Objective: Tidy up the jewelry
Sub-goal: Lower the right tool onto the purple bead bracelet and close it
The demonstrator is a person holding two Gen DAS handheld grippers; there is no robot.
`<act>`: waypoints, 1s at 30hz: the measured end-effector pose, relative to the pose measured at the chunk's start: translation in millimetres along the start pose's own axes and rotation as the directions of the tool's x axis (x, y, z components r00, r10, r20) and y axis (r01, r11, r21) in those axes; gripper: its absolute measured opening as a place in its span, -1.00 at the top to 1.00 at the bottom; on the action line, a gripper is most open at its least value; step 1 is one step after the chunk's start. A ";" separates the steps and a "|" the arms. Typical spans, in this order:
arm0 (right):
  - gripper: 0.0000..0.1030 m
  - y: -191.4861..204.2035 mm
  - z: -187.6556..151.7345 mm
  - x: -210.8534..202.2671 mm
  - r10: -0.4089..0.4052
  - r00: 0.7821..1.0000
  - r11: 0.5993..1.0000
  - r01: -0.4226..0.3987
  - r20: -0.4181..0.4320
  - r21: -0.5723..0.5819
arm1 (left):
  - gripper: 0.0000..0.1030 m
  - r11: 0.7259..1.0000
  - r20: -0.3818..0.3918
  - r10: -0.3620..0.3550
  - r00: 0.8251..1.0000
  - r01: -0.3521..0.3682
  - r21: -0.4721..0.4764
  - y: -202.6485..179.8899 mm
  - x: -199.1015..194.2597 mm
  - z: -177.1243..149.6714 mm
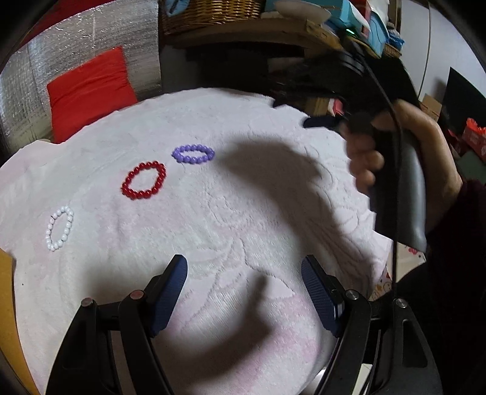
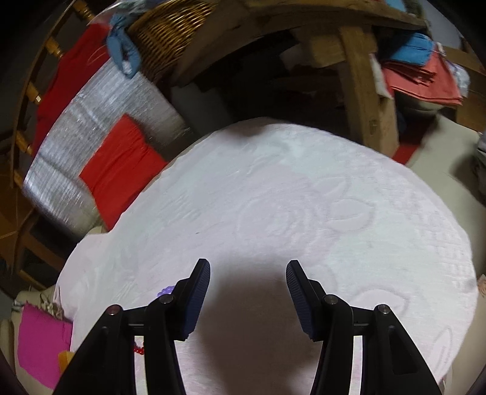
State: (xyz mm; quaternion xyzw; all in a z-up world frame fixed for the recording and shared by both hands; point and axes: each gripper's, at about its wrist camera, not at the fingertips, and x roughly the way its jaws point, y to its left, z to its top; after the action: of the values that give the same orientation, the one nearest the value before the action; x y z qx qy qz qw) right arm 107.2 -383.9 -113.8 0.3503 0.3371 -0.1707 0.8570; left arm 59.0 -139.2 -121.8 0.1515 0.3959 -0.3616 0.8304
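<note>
Three bead bracelets lie in a diagonal row on the white embossed cloth [image 1: 243, 212] in the left wrist view: a purple bracelet [image 1: 193, 154], a red bracelet [image 1: 144, 180] and a white bracelet [image 1: 59, 228]. My left gripper [image 1: 244, 267] hovers open over bare cloth, below and right of them, with nothing between its fingers. My right gripper [image 2: 248, 269] is open and empty over the cloth [image 2: 303, 197]. Behind its left finger peek a bit of the purple bracelet [image 2: 165, 291] and of the red bracelet [image 2: 139, 349]. A hand [image 1: 395, 158] holds the right gripper's handle at the right of the left wrist view.
A red cushion [image 1: 89, 91] leans on silver foil padding [image 1: 30, 100] beyond the cloth's far left edge. A wicker basket [image 1: 209, 12] and boxes sit on a wooden shelf behind. A pink cloth [image 2: 42, 343] lies off the left edge.
</note>
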 end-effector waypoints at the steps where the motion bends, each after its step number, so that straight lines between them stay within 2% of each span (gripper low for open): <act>1: -0.10 6.6 -2.4 6.6 0.003 1.000 1.000 -0.003 -0.018 -0.027 | -0.52 1.000 -0.003 0.010 1.000 -0.010 0.003 -0.3 1.3 -0.2; 9: -0.10 50.7 -16.5 43.7 0.017 0.991 0.985 -0.040 -0.135 -0.166 | -0.52 0.991 -0.003 0.120 0.993 -0.120 -0.055 26.1 6.4 4.1; 16: -0.10 70.1 -27.5 59.3 -0.001 0.986 0.975 -0.037 -0.168 -0.221 | -0.51 0.973 -0.010 0.175 0.985 -0.174 -0.153 60.2 3.6 5.8; 20: -0.10 81.2 -33.1 69.5 -0.021 0.983 0.970 -0.023 -0.180 -0.241 | -0.52 0.964 -0.018 0.178 0.984 -0.178 -0.198 73.8 1.7 7.4; 23: -0.10 87.2 -33.8 68.2 0.009 0.982 0.976 -0.050 -0.187 -0.214 | -0.52 0.956 -0.007 0.193 0.981 -0.190 -0.224 86.7 -3.6 7.7; 30: -0.10 100.3 -34.6 69.4 0.014 0.981 0.970 -0.060 -0.194 -0.235 | -0.52 0.944 -0.061 0.185 0.981 -0.194 -0.266 109.0 2.6 -3.3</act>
State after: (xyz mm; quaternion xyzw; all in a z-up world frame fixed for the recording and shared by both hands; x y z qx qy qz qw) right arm 194.0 -293.2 -131.8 0.2652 0.4292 -0.0783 0.8598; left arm 136.8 -63.2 -129.6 0.0803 0.4399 -0.2198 0.8670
